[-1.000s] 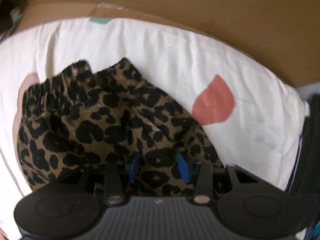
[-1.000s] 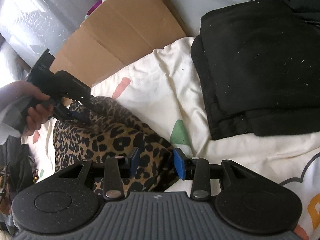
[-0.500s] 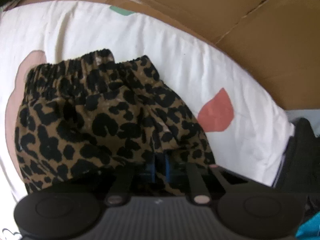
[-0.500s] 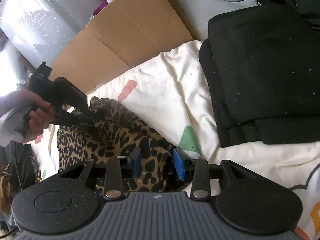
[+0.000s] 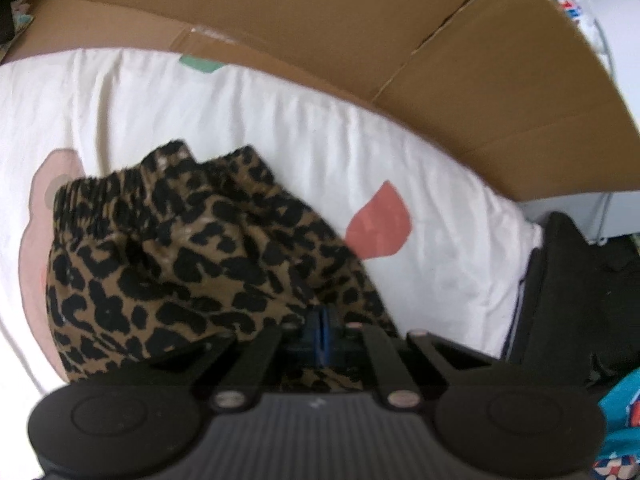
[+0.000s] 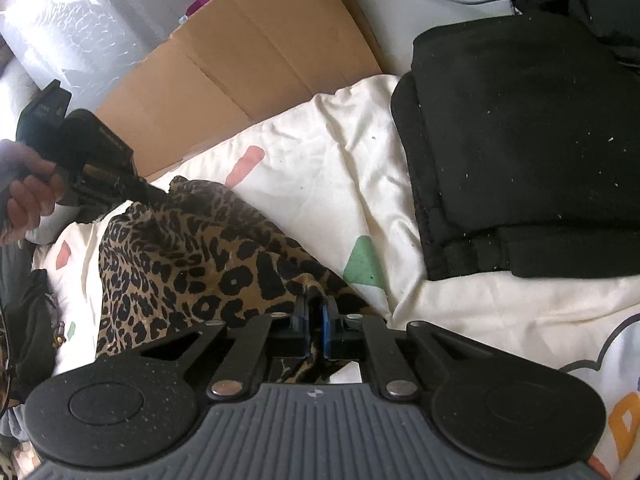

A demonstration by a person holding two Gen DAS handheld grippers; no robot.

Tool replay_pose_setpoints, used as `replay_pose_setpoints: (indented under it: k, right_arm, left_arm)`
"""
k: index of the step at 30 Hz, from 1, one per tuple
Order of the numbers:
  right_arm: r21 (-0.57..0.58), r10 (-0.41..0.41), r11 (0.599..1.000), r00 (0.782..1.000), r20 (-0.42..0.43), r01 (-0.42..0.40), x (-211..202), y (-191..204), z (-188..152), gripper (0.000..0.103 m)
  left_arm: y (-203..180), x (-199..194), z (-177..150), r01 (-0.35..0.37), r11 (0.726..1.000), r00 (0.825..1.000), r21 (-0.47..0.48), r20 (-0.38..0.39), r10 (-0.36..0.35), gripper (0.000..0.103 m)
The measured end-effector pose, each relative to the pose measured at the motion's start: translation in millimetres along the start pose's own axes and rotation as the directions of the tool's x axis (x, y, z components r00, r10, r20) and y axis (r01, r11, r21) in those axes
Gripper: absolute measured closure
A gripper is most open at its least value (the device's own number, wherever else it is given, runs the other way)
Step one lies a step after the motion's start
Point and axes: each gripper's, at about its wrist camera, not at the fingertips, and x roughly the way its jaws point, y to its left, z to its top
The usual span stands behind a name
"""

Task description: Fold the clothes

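A pair of leopard-print shorts (image 5: 192,264) with an elastic waistband lies bunched on a white sheet (image 5: 280,152) with coloured shapes. My left gripper (image 5: 323,320) is shut, its blue pads pinching the cloth at the near edge. In the right wrist view the same leopard-print shorts (image 6: 192,256) stretch between both tools. My right gripper (image 6: 316,312) is shut on a fold at their near corner. The left gripper (image 6: 152,196), held by a hand (image 6: 28,196), grips the far corner and lifts it off the sheet (image 6: 320,168).
A stack of folded black clothes (image 6: 528,148) lies on the sheet to the right. Flattened cardboard (image 6: 248,56) borders the sheet's far edge, with bubble wrap (image 6: 80,28) behind it. The black stack (image 5: 576,288) and a blue printed item (image 5: 624,408) show at the left view's right edge.
Both grippers went from open around the shorts to shut on the cloth. The left one has risen, pulling its corner of the shorts up; the right one stayed put.
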Motion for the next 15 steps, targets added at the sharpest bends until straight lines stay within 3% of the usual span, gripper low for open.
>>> replay_pose_setpoints:
  k: [15]
  right_arm:
    - [0.007,-0.002,1.000,1.000,0.002,0.002,-2.6,-1.5,-2.6,0.100]
  left_arm:
    - [-17.7,13.1,13.2,0.036,0.999,0.998,-0.001,0.042,-0.036,0.102]
